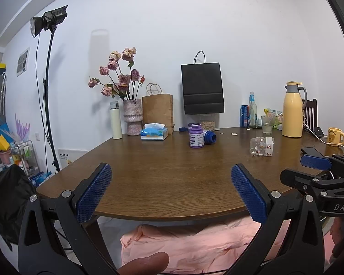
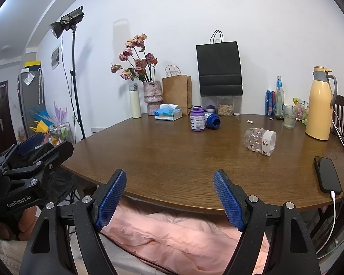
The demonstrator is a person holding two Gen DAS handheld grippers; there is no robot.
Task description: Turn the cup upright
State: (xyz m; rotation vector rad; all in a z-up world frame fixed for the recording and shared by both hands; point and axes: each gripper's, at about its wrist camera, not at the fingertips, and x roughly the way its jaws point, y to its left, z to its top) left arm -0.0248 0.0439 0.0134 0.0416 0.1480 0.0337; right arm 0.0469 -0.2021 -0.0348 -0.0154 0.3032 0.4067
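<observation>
A clear plastic cup [image 2: 260, 141] with small red and gold prints lies on its side on the brown wooden table [image 2: 172, 155], right of centre, mouth to the right. It also shows in the left wrist view [image 1: 262, 146]. My right gripper [image 2: 169, 183] is open and empty at the table's near edge, well short of the cup. My left gripper [image 1: 171, 178] is open and empty at the near edge, left of the cup. The right gripper shows at the right edge of the left wrist view [image 1: 318, 167].
A purple bottle [image 2: 197, 118] and a tipped blue bottle [image 2: 212, 120] stand mid-table. A tissue box [image 2: 168, 112], vase of roses [image 2: 151, 94], paper bags, a yellow thermos jug [image 2: 318, 105], glass [image 2: 289, 119] and bottles line the back. A phone [image 2: 327, 175] charges at the right.
</observation>
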